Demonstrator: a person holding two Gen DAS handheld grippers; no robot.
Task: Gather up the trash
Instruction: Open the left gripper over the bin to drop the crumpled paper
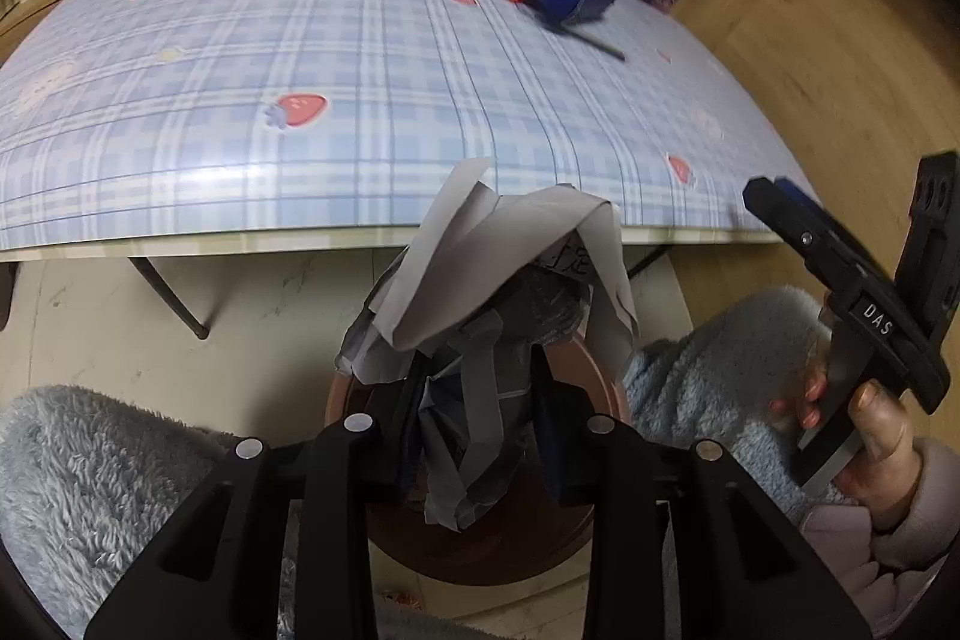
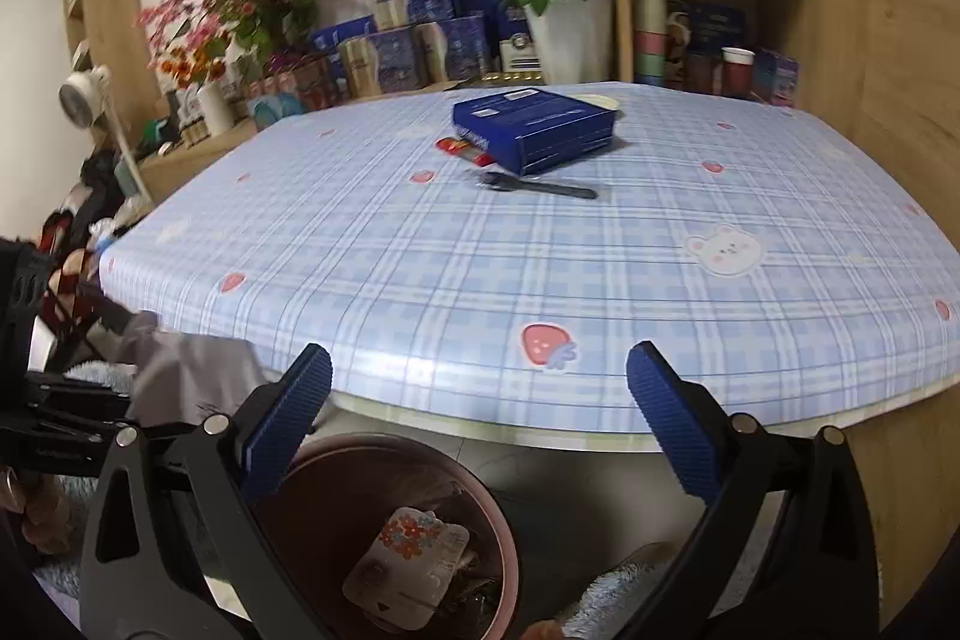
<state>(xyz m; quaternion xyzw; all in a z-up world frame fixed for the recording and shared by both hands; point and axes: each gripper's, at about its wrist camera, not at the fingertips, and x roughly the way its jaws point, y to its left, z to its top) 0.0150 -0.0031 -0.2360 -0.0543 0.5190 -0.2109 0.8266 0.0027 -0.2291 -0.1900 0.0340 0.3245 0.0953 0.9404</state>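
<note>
The left tool point(image 1: 480, 430) pinches a crumpled grey paper point(image 1: 480, 292) between its two fingers. The paper hangs right over the brown bin point(image 1: 600, 388), just below the bench point(image 1: 360, 70) edge. The right tool point(image 2: 480, 412) is spread wide with nothing between its blue pads point(image 2: 288, 418). At 6 o'clock below it the bin point(image 2: 312, 466) holds a flowered wrapper point(image 2: 408, 556). At 12 o'clock, a blue box point(image 2: 534, 133) sits on the bench.

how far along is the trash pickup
Done: a flowered packet already lies in the bin. In hand: the left gripper holds crumpled paper above the bin; the right gripper is open and empty. Left: dropping the paper. A blue box, red wrapper and pen remain on the table.
</note>
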